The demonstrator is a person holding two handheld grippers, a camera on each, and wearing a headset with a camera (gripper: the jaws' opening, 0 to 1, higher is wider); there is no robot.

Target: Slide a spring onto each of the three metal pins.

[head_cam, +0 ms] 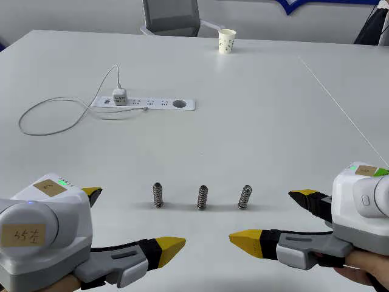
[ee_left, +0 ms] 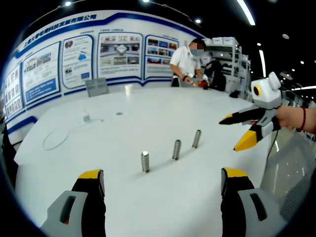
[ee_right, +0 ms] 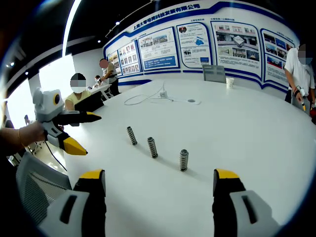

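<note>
Three small metal springs stand upright in a row on the white table: the left spring (head_cam: 158, 195), the middle spring (head_cam: 202, 197) and the right spring (head_cam: 244, 196). Each seems to sit around a pin; a shiny pin top shows on the nearest spring (ee_left: 145, 161). My left gripper (head_cam: 135, 222) is open, low and to the left of the row. The right gripper (head_cam: 267, 217) is open too, to the right of the row. Nothing is between either pair of jaws. In the right gripper view the springs (ee_right: 152, 147) lie ahead of the open right gripper (ee_right: 158, 175).
A white power strip (head_cam: 146, 103) with a charger and looped cable lies at mid-left of the table. A paper cup (head_cam: 227, 41) stands at the far edge, near a grey chair (head_cam: 171, 17). People stand in the background (ee_left: 187, 61).
</note>
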